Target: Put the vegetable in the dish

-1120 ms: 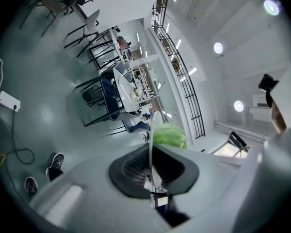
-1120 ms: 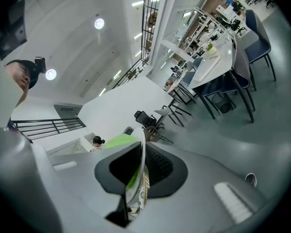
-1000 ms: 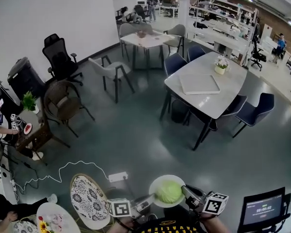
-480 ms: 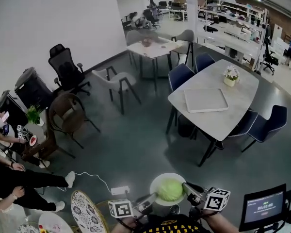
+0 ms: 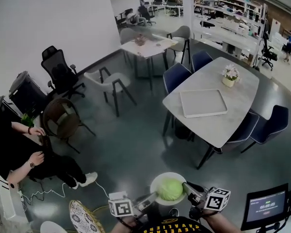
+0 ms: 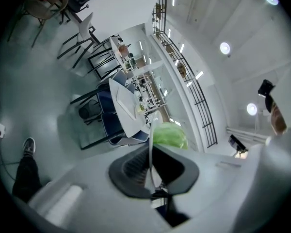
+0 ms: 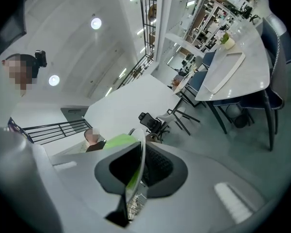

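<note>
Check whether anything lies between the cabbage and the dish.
Nothing visible does. The cabbage already sits in the dish. The left gripper and the right gripper clamp opposite edges of the dish's rim.

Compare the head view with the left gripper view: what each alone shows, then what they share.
Head view only: the right gripper, a lit screen and a person in black. Left gripper view only: the left gripper with its jaws shut on the dish, seen edge-on, and ceiling lights. Both: the cabbage on the dish and the white table.
</note>
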Available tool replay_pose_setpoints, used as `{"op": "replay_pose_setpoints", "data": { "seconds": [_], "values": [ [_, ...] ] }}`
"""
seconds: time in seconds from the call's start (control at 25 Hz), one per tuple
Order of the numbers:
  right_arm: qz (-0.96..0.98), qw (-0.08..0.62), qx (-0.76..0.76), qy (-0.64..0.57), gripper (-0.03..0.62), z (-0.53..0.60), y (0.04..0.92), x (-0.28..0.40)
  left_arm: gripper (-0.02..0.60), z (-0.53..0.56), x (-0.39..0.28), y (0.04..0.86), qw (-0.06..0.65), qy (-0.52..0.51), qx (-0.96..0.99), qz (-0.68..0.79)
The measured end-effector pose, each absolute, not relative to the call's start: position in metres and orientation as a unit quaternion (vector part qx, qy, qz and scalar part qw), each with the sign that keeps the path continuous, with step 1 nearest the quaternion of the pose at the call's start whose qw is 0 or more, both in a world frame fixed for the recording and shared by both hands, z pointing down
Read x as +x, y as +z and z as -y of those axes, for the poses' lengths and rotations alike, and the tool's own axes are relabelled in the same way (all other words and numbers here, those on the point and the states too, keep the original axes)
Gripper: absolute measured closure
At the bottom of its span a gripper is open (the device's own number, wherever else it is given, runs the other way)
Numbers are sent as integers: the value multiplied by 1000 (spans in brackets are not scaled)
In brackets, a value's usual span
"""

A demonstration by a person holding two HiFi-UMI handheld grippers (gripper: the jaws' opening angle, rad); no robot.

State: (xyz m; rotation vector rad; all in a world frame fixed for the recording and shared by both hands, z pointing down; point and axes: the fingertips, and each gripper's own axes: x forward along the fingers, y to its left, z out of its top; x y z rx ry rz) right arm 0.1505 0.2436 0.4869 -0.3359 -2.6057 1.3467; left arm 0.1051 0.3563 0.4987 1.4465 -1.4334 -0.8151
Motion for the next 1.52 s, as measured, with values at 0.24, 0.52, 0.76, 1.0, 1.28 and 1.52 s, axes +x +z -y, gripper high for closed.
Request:
{"op": "replay_pose_setpoints", "data": {
  "seconds": [0.24,0.52,0.76,1.0,1.28,1.52],
  "values": [
    [885,89,-83,449,562,-210,490,96,571,-320,44,504,465,-322,607,557],
    [893,78,-58,440,562,-197,476,5,571,-303,-54,493,460,-316,632,538],
    [895,70,-41,438,562,-194,468,-67,571,-299,-130,488,455,-318,641,530],
    [891,79,-23,447,563,-167,478,-101,571,-270,-165,499,472,-323,638,515],
    [882,82,-20,464,563,-95,500,-139,571,-198,-205,516,486,-304,633,520],
    [885,60,-23,460,562,4,491,-164,571,-97,-231,504,475,-288,648,522]
  ]
}}
